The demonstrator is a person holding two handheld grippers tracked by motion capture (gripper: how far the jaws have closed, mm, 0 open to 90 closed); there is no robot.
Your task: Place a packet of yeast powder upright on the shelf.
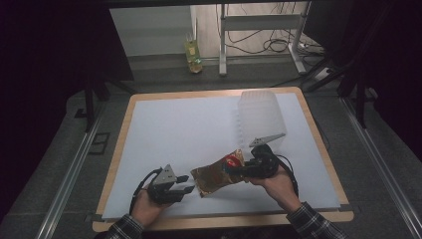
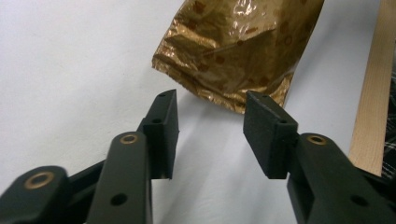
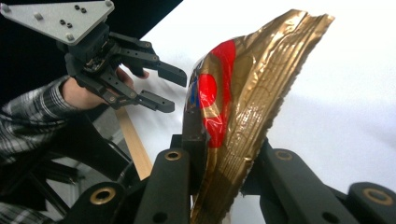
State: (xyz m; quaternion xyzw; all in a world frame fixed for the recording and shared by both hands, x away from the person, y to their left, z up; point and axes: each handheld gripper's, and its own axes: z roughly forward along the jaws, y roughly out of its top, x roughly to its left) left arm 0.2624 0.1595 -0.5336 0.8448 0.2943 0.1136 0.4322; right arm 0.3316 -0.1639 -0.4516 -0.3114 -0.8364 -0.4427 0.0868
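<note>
A crinkled gold foil bag [image 1: 215, 174] with a red mark at its top lies on the white board [image 1: 174, 129]. My right gripper [image 1: 235, 168] is shut on the bag's sealed end; in the right gripper view the gold bag [image 3: 238, 107] rises from between the two black jaws. Just left of the bag's other end my left gripper [image 1: 185, 183] stands open and holds nothing. In the left gripper view the bag's bottom corner [image 2: 233, 51] sits a little beyond the spread fingertips [image 2: 163, 112], apart from them.
A tall translucent plastic container [image 1: 260, 119] stands at the back right of the board, just behind my right gripper. The board's wooden edge [image 1: 224, 220] runs along the near side. A bottle [image 1: 193, 55] and desk legs stand on the floor beyond.
</note>
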